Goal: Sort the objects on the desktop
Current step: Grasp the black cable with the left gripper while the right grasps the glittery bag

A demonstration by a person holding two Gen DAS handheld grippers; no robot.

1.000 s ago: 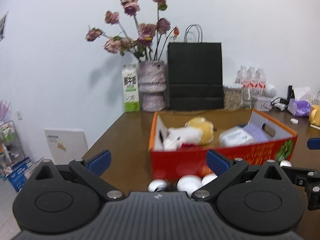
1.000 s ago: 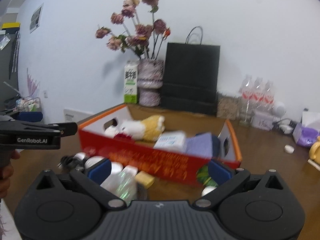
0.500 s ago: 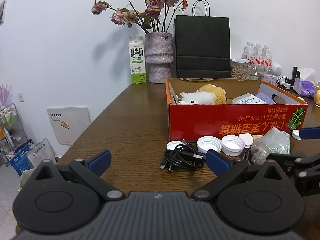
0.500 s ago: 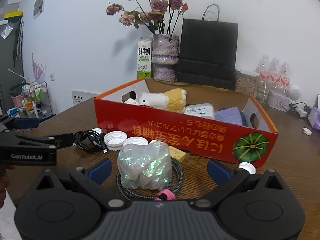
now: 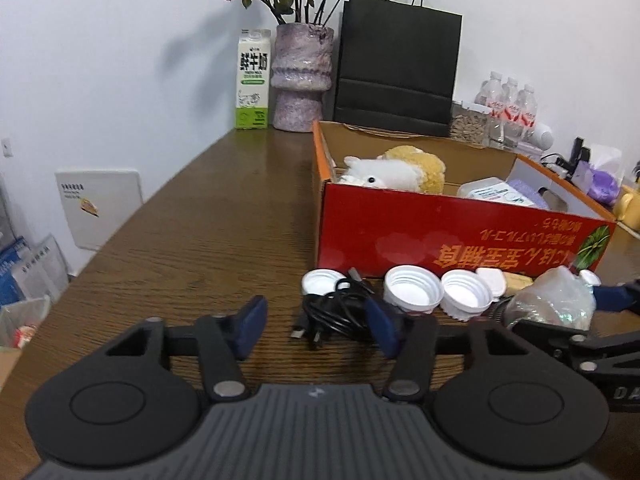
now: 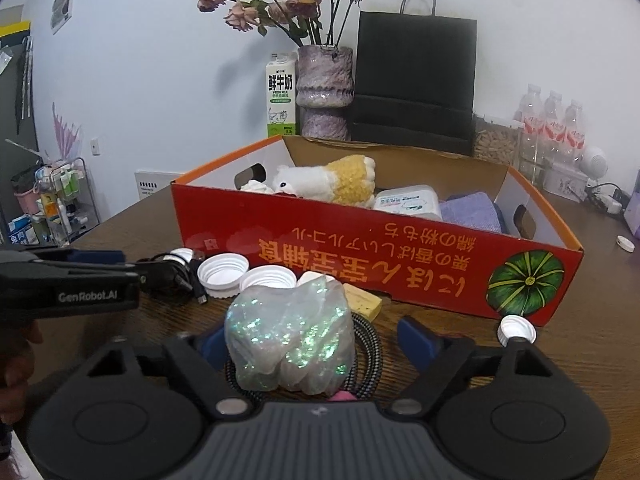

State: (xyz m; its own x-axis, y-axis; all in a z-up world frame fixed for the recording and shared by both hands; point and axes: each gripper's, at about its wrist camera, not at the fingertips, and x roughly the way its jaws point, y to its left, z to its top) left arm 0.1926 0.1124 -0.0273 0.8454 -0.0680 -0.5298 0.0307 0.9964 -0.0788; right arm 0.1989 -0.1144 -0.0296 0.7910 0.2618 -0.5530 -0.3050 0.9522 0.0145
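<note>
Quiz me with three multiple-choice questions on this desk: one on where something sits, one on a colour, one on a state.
1. Where is the plush toy?
A. inside the red box
B. on the floor
C. in the black paper bag

2. What colour are the loose lids before the box?
A. green
B. white
C. black

3. How does the glittery bag sit relative to the right gripper?
A. between its open fingers
B. far behind the box
C. hanging on the vase

Answers: 1 A, it lies among the box's contents. 2 B, all look white. 3 A, a gap shows beside it.
</note>
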